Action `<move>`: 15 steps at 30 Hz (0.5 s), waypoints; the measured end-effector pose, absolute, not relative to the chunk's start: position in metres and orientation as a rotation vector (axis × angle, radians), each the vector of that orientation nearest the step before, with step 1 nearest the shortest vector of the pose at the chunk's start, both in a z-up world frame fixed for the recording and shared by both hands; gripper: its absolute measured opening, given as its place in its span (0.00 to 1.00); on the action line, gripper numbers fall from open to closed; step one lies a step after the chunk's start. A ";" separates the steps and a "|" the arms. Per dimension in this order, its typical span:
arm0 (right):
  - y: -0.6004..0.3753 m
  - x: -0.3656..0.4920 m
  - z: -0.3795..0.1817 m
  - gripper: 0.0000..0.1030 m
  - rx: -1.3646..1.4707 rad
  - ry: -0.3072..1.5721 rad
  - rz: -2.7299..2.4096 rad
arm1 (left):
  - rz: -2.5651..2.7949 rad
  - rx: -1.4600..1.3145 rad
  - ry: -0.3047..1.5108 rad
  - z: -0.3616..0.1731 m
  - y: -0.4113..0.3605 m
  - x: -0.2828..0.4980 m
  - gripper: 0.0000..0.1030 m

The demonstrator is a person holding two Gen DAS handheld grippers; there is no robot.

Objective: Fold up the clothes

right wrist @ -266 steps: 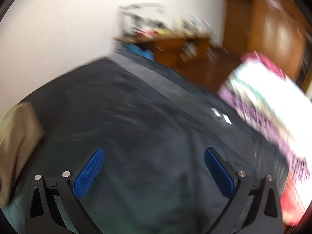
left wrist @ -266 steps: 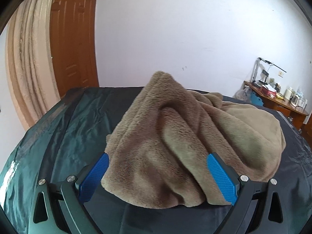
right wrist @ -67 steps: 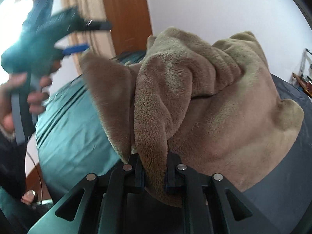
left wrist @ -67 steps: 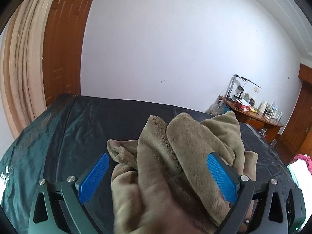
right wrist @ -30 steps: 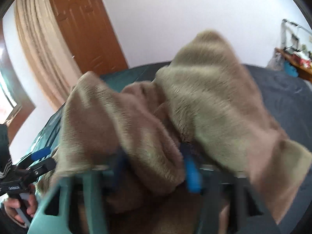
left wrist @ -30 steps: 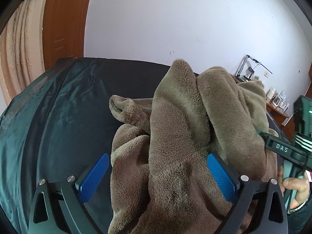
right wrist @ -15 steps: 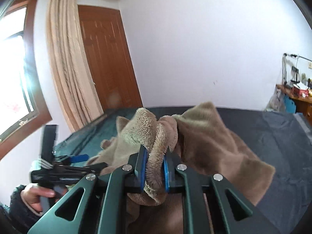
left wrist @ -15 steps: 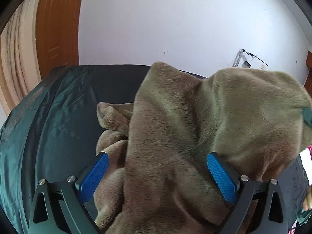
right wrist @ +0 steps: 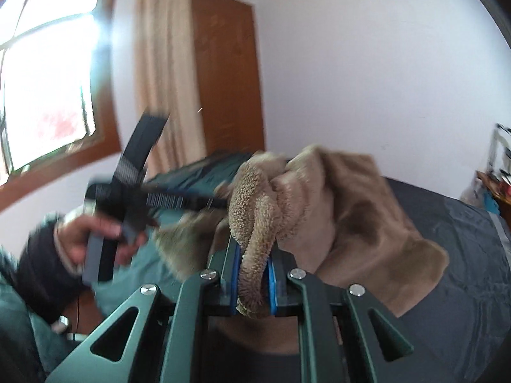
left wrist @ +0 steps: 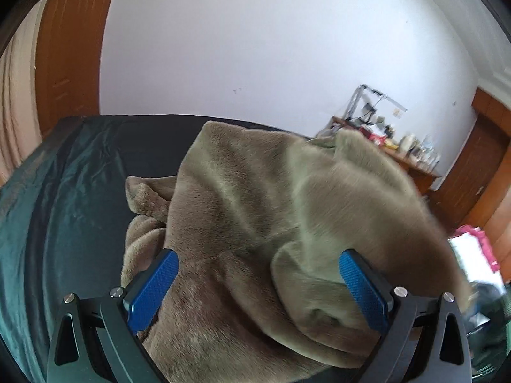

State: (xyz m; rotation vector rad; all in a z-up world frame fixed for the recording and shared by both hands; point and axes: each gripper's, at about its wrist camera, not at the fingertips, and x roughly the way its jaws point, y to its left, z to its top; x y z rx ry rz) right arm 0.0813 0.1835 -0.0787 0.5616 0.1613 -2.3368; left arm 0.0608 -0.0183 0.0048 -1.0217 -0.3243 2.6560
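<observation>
A brown fleece garment [left wrist: 255, 198] lies bunched on the dark bed sheet [left wrist: 64, 223]. My left gripper [left wrist: 255, 258] is open, its blue pads [left wrist: 153, 281] wide apart with the fleece heaped between them and neither pad pressing on it. In the right wrist view, my right gripper [right wrist: 254, 255] is shut on a thick fold of the garment [right wrist: 351, 210], which is lifted off the sheet [right wrist: 463, 239] and drapes away to the right. A person's hand [right wrist: 95, 233] holds the other gripper at the left, blurred.
A wooden door [left wrist: 70, 63] and a curtain [right wrist: 159, 79] stand behind the bed, with a bright window [right wrist: 48, 79] at the left. A cluttered desk [left wrist: 399, 153] is at the far right wall. Something pink and white [left wrist: 472, 255] lies beyond the bed's right edge.
The right gripper's jaws closed on a fold of fleece, then rose and rolled with it. In the left view the cloth is pulled up and to the right. The left gripper stays open.
</observation>
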 end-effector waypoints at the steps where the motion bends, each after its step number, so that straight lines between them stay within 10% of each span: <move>1: 0.179 0.083 -0.084 0.15 0.571 0.190 -2.325 | 2.631 -1.012 -0.347 0.007 -0.020 0.064 0.99; 15: 0.169 0.099 -0.117 0.15 0.662 0.268 -2.230 | 2.481 -1.037 -0.553 0.021 -0.011 0.049 0.99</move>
